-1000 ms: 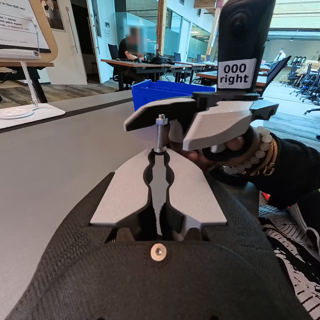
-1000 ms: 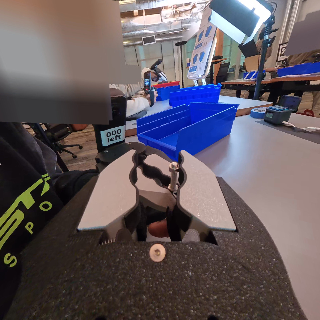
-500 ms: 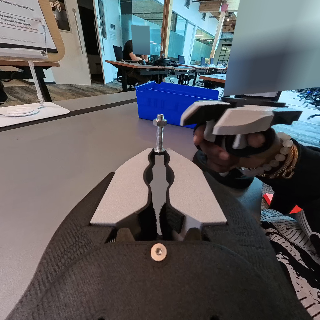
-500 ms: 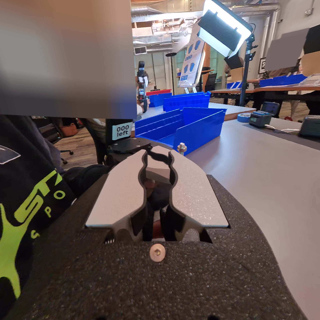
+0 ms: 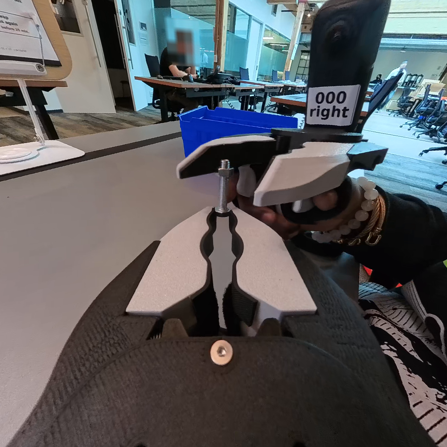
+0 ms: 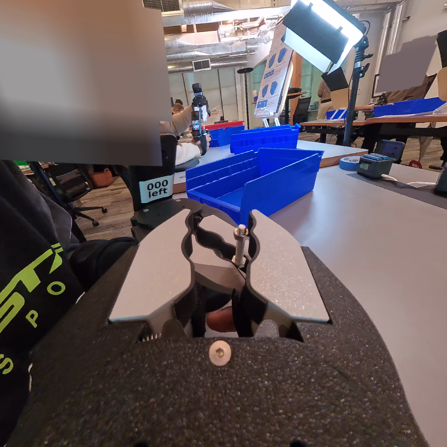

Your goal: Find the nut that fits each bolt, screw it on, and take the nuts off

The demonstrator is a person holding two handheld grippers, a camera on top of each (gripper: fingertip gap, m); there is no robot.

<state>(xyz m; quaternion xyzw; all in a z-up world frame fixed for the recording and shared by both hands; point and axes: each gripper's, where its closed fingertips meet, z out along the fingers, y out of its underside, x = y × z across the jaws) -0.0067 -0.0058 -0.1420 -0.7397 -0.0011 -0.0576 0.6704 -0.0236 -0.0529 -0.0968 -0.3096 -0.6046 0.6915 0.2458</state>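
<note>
My left gripper [image 5: 223,211] is shut on the head of a silver bolt [image 5: 223,191] and holds it upright above the grey table [image 5: 96,205]. A silver nut [image 5: 225,173] sits near the top of the thread. My right gripper [image 6: 220,214] is open, its fingers spread wide on either side of the nut. In the right wrist view the bolt [image 6: 240,246] and nut [image 6: 241,232] stand close beside the right finger [image 6: 273,254], far from the other finger. The left gripper's fingers [image 6: 217,271] show below the bolt.
A blue bin [image 5: 229,130] stands on the table behind the bolt and also shows in the right wrist view [image 6: 278,188]. A white sign stand [image 5: 36,154] is at the far left. A blue tape roll [image 6: 348,162] and a black device [image 6: 375,167] lie at the far right. My right fingertips sit around 6 centimeters from my left ones.
Half a second ago the right gripper had drawn back from the bolt with its fingers narrowed. It has now returned with fingers spread around the nut. The left gripper kept hold of the bolt.
</note>
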